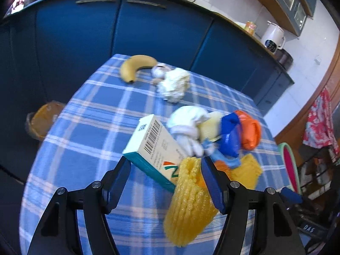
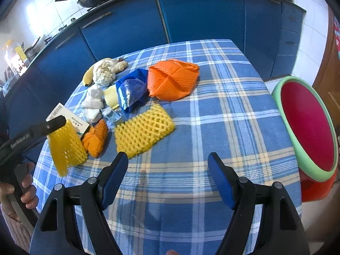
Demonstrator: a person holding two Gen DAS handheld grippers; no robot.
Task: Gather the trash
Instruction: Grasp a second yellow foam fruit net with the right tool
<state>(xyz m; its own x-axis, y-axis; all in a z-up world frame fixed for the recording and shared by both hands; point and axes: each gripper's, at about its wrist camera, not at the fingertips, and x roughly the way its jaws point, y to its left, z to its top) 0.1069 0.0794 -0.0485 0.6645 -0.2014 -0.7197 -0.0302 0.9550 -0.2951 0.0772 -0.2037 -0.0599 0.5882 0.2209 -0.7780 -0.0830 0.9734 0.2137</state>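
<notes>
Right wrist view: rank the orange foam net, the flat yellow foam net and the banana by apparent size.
1. orange foam net and flat yellow foam net: look alike; the yellow is nearer, so unsure.
2. banana: smallest, partly hidden by crumpled tissue.

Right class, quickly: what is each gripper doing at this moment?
Left gripper: fingers open, a yellow foam net and a box between them, not clamped.
Right gripper: open, holding nothing, over the tablecloth.

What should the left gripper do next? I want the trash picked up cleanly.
Probably ease the left gripper forward and close on the yellow net. Its jaws stand apart with the net between them, seemingly loose, and the box lies right beside it, so aim to catch the net alone.
</notes>
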